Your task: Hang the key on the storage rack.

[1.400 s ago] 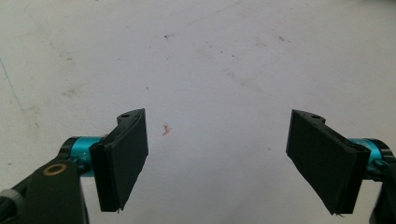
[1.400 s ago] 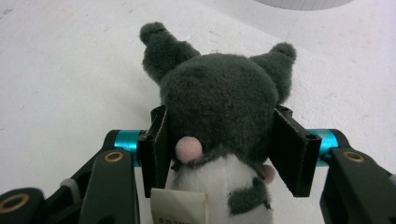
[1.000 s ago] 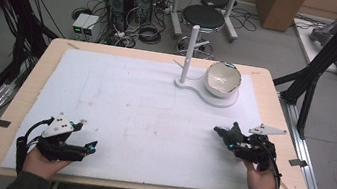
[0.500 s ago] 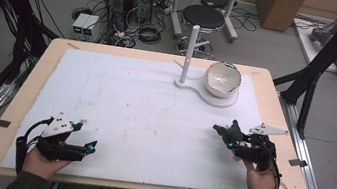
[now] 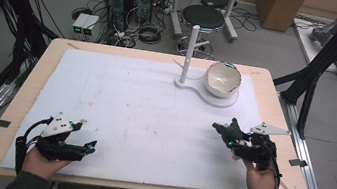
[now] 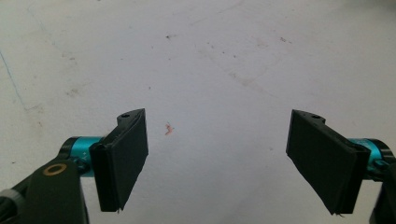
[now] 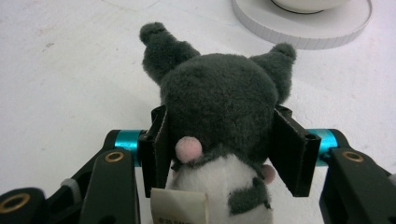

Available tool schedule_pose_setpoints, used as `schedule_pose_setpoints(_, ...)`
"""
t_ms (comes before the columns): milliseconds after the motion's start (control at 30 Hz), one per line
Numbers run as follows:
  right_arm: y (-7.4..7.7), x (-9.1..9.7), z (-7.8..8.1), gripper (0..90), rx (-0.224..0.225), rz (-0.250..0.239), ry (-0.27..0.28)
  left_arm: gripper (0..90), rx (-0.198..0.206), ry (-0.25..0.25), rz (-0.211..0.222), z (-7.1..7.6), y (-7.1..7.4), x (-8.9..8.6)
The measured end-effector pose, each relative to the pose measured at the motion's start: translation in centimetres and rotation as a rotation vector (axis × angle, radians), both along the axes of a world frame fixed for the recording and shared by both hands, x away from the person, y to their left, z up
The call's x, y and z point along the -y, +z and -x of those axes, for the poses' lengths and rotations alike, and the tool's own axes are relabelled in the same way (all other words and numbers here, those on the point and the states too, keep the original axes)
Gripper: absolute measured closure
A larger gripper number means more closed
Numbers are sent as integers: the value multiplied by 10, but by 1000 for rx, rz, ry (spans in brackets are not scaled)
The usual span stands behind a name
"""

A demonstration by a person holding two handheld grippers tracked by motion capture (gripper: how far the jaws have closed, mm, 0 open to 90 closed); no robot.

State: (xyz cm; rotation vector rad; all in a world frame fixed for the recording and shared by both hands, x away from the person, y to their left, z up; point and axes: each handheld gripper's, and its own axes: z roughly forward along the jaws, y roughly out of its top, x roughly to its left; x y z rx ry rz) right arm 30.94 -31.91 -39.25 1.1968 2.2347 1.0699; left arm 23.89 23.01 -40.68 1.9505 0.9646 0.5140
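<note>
Plush toy [image 7: 219, 116], dark grey with two ears and white belly: clamped by the head between my right gripper [image 5: 231, 134] jaws, low over the white table mat [image 5: 143, 111], short of the white bowl [image 5: 223, 78] on its stand. My left gripper [image 6: 217, 158] rests agape, empty. Sewn-in tag [image 7: 180, 205]: print unreadable.
</note>
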Motion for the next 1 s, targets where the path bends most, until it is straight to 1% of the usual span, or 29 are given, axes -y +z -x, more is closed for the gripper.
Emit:
schedule_pose_setpoints(533, 7, -4, -1, 449, 12, -6, 16, 212, -1, -2, -1, 0, 0, 0)
schedule_pose_setpoints(567, 9, -5, -1, 449, 6, -18, 15, 212, 0, 1, -1, 0, 0, 0)
schedule_pose_setpoints(600, 9, -4, -2, 449, 16, -19, 22, 211, 0, -1, 0, 0, 0, 0)
schedule_pose_setpoints(667, 11, -5, -2, 449, 11, -29, 23, 212, 0, 3, 4, 0, 0, 0)
schedule_pose_setpoints(767, 15, -8, -4, 449, 19, -43, 34, 212, 0, -1, 0, 1, 0, 0)
schedule_pose_setpoints(867, 16, -9, -5, 449, 20, -46, 38, 212, 1, -4, -3, 1, 0, 0)
schedule_pose_setpoints(933, 17, -11, -7, 449, 12, -58, 46, 212, 0, -1, 3, 1, -1, 1)
schedule_pose_setpoints(1000, 18, -12, -8, 449, 10, -60, 55, 211, 1, -1, 4, 1, -1, 1)
